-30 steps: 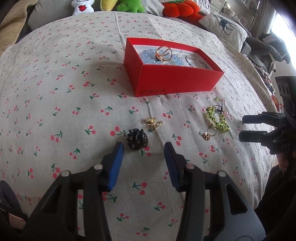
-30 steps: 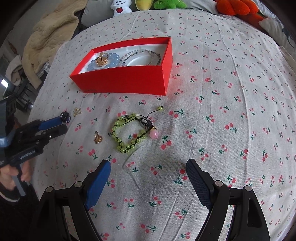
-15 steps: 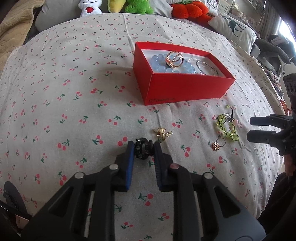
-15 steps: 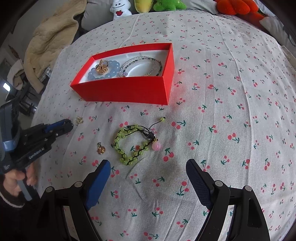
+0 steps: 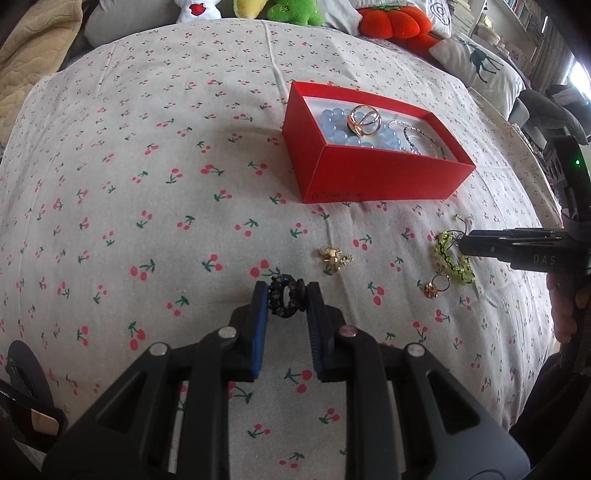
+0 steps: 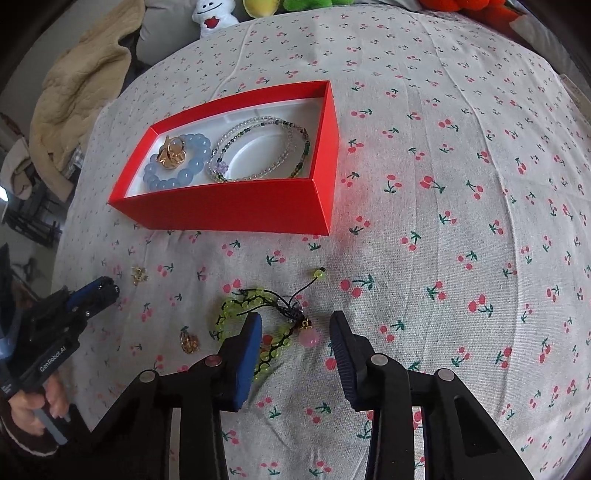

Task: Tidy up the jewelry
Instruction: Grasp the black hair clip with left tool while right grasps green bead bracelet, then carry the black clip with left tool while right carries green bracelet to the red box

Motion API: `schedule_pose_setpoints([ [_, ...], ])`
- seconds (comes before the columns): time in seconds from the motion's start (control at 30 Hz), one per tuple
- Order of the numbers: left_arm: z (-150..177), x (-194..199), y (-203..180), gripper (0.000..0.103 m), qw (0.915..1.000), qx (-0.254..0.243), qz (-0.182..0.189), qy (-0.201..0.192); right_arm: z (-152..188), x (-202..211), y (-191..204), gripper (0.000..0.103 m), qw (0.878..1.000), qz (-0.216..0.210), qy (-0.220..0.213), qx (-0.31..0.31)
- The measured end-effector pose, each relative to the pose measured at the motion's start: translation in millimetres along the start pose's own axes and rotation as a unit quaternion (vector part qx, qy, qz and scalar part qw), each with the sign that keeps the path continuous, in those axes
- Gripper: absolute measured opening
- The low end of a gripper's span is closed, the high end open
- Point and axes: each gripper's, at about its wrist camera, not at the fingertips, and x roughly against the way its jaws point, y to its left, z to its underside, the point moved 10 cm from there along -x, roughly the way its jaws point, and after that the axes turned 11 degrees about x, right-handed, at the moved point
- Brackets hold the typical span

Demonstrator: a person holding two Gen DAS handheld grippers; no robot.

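Left wrist view: your left tool (image 5: pixel 287 301) has clamped the black beaded ring (image 5: pixel 286 300).
Right tool (image 6: pixel 295 334) has just been narrowing around the green bead bracelet (image 6: pixel 255 332), not yet gripping; red box (image 6: pixel 236 210) next.

The near wall of the red cardboard box (image 5: pixel 384 177) hid the lower halves of the pale blue bead bracelet (image 5: pixel 341 129) and the thin clear-bead strand (image 5: pixel 417 138) in the left wrist view. The black beaded ring (image 5: pixel 286 297) was partly covered by the left gripper's blue pads (image 5: pixel 259 314), so its full shape could not be told. In the right wrist view the right gripper's left finger (image 6: pixel 245 354) overlapped part of the green bead bracelet with black cord (image 6: pixel 236 308). The small gold charm (image 6: pixel 140 275) was too small to identify. The white plush toy (image 6: pixel 214 16) was cut off by the top edge.
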Motion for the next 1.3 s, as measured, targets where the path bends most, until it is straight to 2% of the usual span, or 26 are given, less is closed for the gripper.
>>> schedule_pose_setpoints([
  [0.23,0.8,0.2,2.8,0.022,1.0,0.005,-0.001,0.004,-4.3,-8.6,1.8,0.011,1.0,0.021,0.004,0.011],
  [0.67,-7.1,11.2,-0.7,0.022,0.9997,0.021,0.01,-0.002,-9.9,30.1,1.3,0.011,1.0,-0.003,-0.028,-0.006],
  [1.03,-27.0,28.1,-20.2,0.022,0.9982,0.038,0.046,-0.014,-23.9,77.7,9.6,0.011,0.996,-0.029,-0.079,-0.006],
  [1.3,-53.8,37.2,-46.4,0.022,0.9958,0.039,0.077,-0.03,-49.4,96.0,15.2,0.011,0.992,-0.044,-0.113,-0.021],
])
